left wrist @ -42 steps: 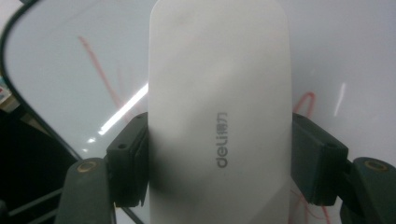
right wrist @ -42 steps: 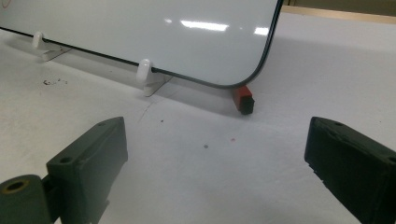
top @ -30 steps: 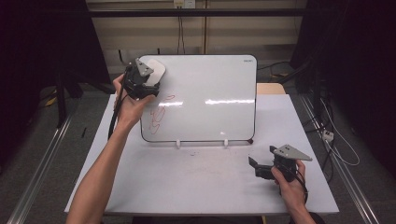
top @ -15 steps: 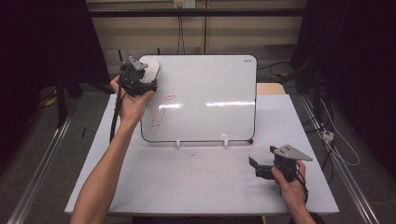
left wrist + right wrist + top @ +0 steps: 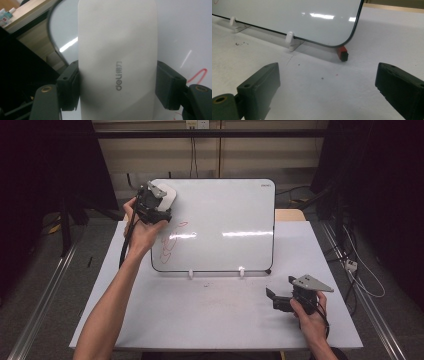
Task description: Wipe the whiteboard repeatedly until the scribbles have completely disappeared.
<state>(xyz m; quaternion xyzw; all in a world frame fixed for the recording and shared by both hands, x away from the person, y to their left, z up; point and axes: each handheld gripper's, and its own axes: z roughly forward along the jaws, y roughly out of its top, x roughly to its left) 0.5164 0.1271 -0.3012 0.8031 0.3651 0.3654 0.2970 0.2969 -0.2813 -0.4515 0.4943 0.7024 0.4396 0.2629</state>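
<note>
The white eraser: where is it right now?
The white eraser is clamped in the left gripper at the whiteboard's upper left corner in the high view, above the red marks.

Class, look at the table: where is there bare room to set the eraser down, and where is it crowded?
Bare table lies in front of the whiteboard, between its two white feet and the near edge, left of the right hand-held gripper. It is crowded at the board's top left corner, where the left hand-held gripper holds the eraser.
</note>
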